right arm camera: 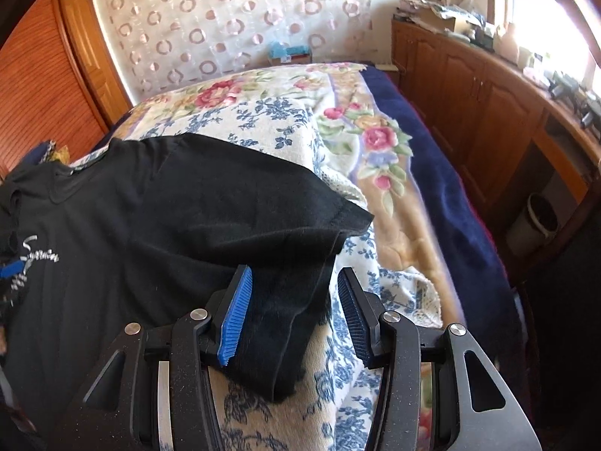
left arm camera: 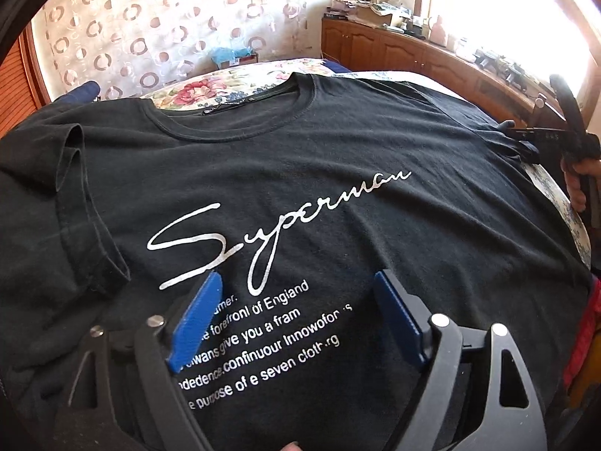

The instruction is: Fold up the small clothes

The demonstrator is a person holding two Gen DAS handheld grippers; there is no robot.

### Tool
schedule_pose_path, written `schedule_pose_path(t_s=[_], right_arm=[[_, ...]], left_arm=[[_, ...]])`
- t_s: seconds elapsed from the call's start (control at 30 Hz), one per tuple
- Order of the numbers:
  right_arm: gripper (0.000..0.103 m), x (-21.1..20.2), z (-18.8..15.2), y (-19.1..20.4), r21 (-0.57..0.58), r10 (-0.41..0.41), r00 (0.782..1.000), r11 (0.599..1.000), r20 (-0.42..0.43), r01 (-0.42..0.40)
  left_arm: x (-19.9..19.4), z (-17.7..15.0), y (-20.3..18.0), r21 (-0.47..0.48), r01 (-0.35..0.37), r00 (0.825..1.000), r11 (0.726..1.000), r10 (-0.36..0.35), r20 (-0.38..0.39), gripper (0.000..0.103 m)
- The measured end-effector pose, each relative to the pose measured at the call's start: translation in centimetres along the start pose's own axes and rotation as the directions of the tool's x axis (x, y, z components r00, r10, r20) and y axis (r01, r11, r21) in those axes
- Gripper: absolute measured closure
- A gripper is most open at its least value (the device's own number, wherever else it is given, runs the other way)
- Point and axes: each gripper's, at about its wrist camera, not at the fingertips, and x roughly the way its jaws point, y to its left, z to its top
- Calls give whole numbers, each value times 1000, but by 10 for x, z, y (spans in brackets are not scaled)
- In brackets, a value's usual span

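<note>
Both tongs are spread w/ nothing pinched. Left gripper (left arm camera: 296, 319) hovers over the chest print of a black cotton T-shirt w/ white script lettering (left arm camera: 300, 158), lying face up on a blue-and-white floral bedspread (right arm camera: 285, 120). Right gripper (right arm camera: 295, 319) sits at the shirt's right side, its blue ribbed pads either side of the dark fabric edge just below the short sleeve (right arm camera: 330, 218), not clamped. Left sleeve (left arm camera: 86, 195) is already folded in over the chest. Fabric looks light, soft, floppy; prob. best pinched at sleeve hem or side seam, not mid-panel.
</note>
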Motion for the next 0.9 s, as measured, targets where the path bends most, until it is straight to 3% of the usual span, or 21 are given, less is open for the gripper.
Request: schedule_pose_path(t_s=[0.2, 0.27, 0.33, 0.43, 0.6, 0.7, 0.9], right_arm=[[56, 8, 12, 0, -4, 0, 1000, 1000, -2, 0], [71, 9, 13, 4, -29, -14, 1000, 999, -2, 14], [76, 10, 13, 9, -65, -35, 999, 997, 3, 35], [97, 5, 12, 13, -95, -57, 998, 994, 28, 59], [99, -14, 18, 28, -144, -4, 995, 989, 99, 18], [99, -30, 24, 52, -189, 29, 990, 982, 137, -2], [99, -54, 32, 139, -336, 155, 974, 937, 164, -93]], left_arm=[[3, 1, 4, -15, -14, 1000, 1000, 14, -13, 6], [3, 0, 5, -20, -13, 1000, 1000, 12, -17, 3], [4, 0, 4, -19, -19, 1000, 1000, 19, -19, 2], [4, 0, 5, -23, -19, 1000, 1000, 18, -19, 2], [0, -2, 5, -25, -18, 1000, 1000, 18, -13, 2], [-18, -4, 6, -25, -36, 998, 999, 37, 44, 2], [-70, -6, 10, -74, -10, 985, 997, 23, 173, 2]])
